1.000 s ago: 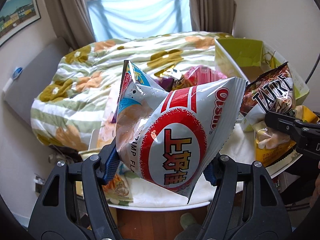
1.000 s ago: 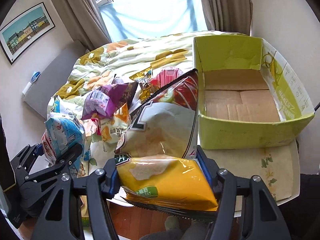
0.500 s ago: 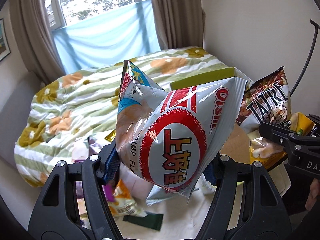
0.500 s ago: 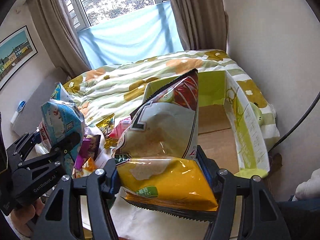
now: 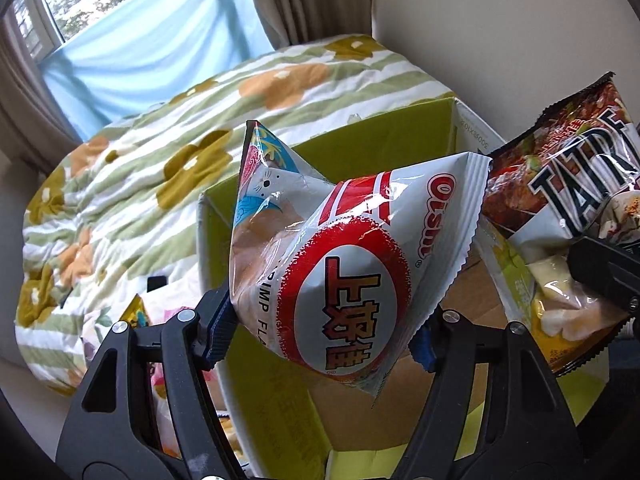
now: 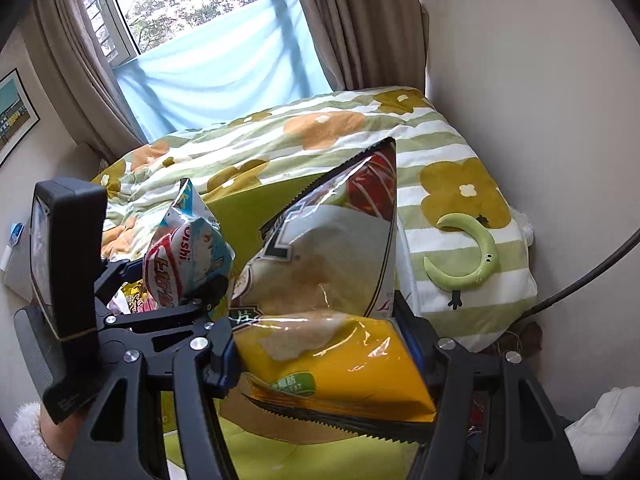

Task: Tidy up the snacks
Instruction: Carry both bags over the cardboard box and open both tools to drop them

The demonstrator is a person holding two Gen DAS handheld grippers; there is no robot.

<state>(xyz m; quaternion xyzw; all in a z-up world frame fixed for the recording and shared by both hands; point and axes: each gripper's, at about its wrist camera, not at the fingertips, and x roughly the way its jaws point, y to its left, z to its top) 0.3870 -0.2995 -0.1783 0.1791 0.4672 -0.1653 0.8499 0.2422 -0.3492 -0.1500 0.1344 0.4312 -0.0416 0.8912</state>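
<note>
Two tools (image 5: 322, 334) (image 6: 326, 364), two snack bags (image 5: 340, 272) (image 6: 332, 304), one green box (image 5: 384, 148).

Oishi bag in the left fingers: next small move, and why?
Probably lower it a little into the green box and let go. The left gripper, whose fingers have just been opening, has the Oishi bag between them, right over the box's open cardboard floor, with the box wall just below.

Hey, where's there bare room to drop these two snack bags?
Bare room: the brown cardboard floor of the green box, visible beneath the Oishi bag and between the box walls. Crowded: the loose snack packets heaped left of the box.
</note>
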